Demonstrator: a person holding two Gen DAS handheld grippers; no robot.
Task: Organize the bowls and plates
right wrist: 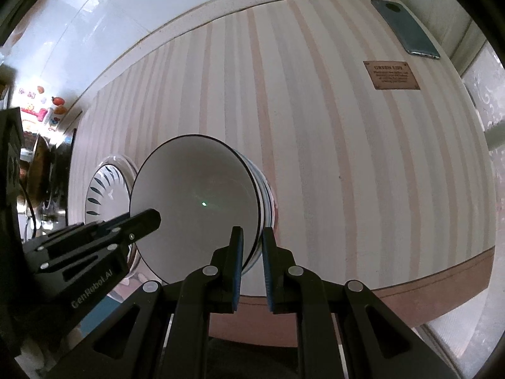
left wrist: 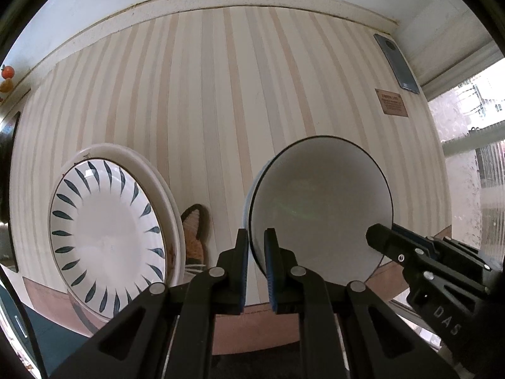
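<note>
A white bowl [left wrist: 318, 208] with a thin dark rim is held between both grippers above a striped mat. My left gripper [left wrist: 256, 246] is shut on its left rim, and my right gripper [right wrist: 252, 246] is shut on its right rim [right wrist: 257, 221]. The bowl [right wrist: 195, 202] shows tilted toward the cameras. The right gripper also shows at the bowl's right edge in the left wrist view [left wrist: 388, 240]. The left gripper shows in the right wrist view [right wrist: 139, 224]. A leaf-patterned plate [left wrist: 107, 240] sits on a larger white plate [left wrist: 172, 218] to the left of the bowl, also in the right wrist view [right wrist: 104, 186].
The striped mat [left wrist: 221, 110] covers the table. A phone [right wrist: 405, 28] and a brown label [right wrist: 391, 74] lie at its far right. A brown-orange object [left wrist: 194, 230] sits beside the plates. A window is on the right, kitchen clutter [right wrist: 41, 164] on the left.
</note>
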